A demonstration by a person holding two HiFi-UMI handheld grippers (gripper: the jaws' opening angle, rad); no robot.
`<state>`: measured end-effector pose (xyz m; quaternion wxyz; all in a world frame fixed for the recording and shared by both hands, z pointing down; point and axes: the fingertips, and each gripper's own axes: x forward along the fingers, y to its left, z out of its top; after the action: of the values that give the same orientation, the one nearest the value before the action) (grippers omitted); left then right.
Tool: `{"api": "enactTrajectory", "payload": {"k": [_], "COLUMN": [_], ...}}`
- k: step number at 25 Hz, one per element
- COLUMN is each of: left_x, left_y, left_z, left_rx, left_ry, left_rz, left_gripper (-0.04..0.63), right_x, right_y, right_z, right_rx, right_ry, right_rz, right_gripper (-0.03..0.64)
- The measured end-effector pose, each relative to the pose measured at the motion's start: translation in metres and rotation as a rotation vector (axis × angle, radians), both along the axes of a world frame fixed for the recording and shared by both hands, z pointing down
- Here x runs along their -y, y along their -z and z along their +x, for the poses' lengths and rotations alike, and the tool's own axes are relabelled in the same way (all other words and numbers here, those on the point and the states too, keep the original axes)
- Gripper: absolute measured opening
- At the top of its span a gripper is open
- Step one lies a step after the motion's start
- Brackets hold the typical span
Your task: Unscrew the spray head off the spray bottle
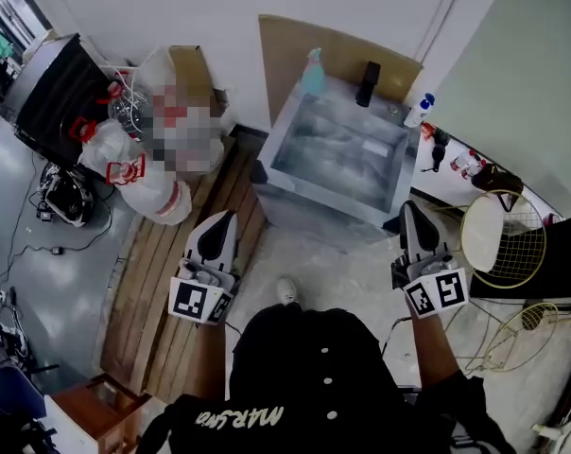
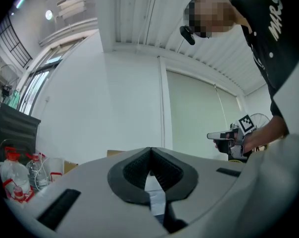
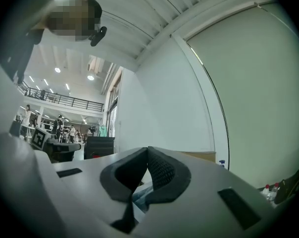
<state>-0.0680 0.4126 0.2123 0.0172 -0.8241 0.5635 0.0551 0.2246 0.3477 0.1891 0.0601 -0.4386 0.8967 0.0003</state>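
The spray bottle (image 1: 313,72), teal with a pale spray head, stands upright at the far edge of a grey metal table (image 1: 335,151). Both grippers are held in the air short of the table's near edge, well apart from the bottle. My left gripper (image 1: 223,219) points at the table's left corner, and in the left gripper view its jaws (image 2: 150,151) meet with nothing between them. My right gripper (image 1: 409,208) hangs near the table's right corner. In the right gripper view it is likewise shut (image 3: 147,151) and empty. The left gripper view also shows the right gripper (image 2: 227,136) level beside it.
A black block (image 1: 368,83) stands on the table beside the bottle, and a white bottle with a blue cap (image 1: 419,110) stands further right. Plastic bags and a cardboard box (image 1: 163,130) crowd the left. A wire chair (image 1: 512,239) stands right. Wooden planks (image 1: 172,291) lie below the left gripper.
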Motion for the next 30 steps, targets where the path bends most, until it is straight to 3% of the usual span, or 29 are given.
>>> {"api": "enactTrajectory", "payload": {"k": [7,11,16,25,30], "left_x": [0.038,0.056,0.081,0.163,0.22], "left_y": [-0.014,-0.013,-0.015,-0.007,-0.005], "left_z": [-0.022,-0.019,-0.015,-0.005,0.011], "left_rx": [0.027,0.007,0.0,0.045,0.021], "left_ry": [-0.041,-0.08,-0.088,-0.078,-0.099], "left_rz": [-0.011,0.021,-0.001,-0.015,-0.01], "left_gripper": [0.025,0.026,0.025,0.025,0.025], "right_x": [0.033,0.05,0.079,0.163,0.215], "right_y": [-0.008,-0.015,-0.023,-0.011,-0.016], "right_z": [-0.026,-0.034,-0.04,-0.041,-0.039], "right_rx": [-0.006,-0.027,-0.047,-0.046,-0.058], "right_ry": [-0.03,-0.029,-0.021,0.027,0.095], "right_rz": [-0.032,-0.044,-0.05,-0.016,-0.025], "right_gripper": [0.012,0.012,0.012,0.012,0.012]}}
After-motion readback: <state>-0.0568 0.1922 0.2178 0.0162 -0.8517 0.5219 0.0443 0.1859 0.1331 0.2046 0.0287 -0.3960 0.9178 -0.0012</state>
